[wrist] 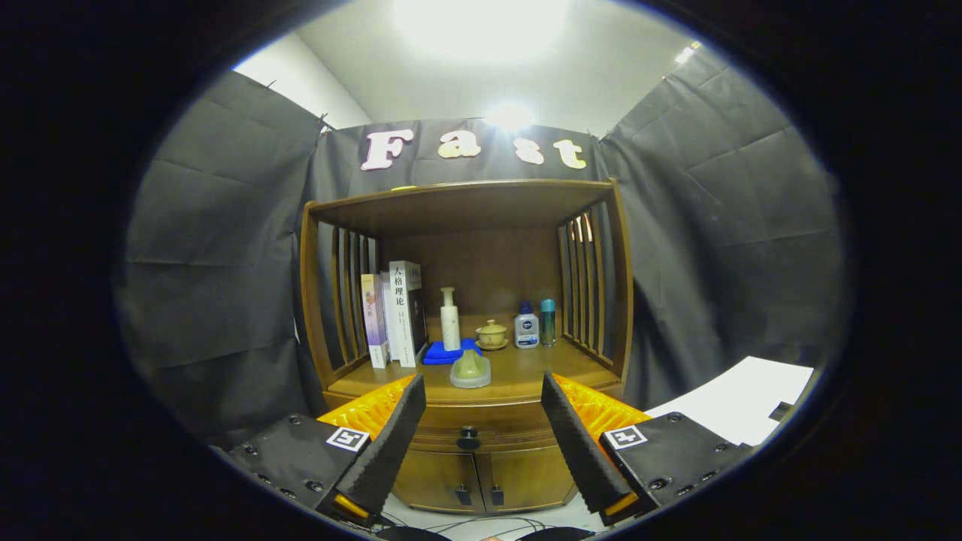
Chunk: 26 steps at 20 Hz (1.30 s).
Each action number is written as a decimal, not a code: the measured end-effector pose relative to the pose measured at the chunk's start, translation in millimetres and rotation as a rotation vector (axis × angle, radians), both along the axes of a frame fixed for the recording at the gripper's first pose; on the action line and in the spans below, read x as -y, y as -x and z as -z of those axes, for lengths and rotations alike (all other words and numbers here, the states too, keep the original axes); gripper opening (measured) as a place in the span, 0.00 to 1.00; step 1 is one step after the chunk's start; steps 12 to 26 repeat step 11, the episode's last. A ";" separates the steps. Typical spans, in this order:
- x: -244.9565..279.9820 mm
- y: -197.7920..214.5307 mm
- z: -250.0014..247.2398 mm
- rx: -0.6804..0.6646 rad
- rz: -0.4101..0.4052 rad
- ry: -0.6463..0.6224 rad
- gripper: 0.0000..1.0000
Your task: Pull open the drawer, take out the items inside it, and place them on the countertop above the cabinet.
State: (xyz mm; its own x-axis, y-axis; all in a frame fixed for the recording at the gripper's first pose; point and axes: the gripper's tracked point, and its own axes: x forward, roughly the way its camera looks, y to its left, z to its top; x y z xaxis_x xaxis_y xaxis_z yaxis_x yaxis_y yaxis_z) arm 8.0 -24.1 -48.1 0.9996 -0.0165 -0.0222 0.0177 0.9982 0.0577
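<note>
Ahead of the wooden cabinet (466, 315), the hand-held gripper (476, 439) hangs with fingers spread wide and empty, the closed drawer (481, 437) and its dark knob (468, 436) showing between them, below the tabletop (518, 372) carrying books (394, 315), bottles and a lidded cup (491, 334).

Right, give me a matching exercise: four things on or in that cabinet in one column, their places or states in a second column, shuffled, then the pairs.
Things:
1. books
2. white pump bottle
3. lidded cup on saucer
4. drawer knob

Places or states:
A. between the open jaws of the gripper, on the shut drawer
B. standing on the blue cloth
C. upright against the left slats
D. just left of the blue-capped bottle

Pairs: 1-C, 2-B, 3-D, 4-A
</note>
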 end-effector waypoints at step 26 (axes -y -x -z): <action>3.0 3.0 12.6 -0.016 -0.010 -0.004 0.98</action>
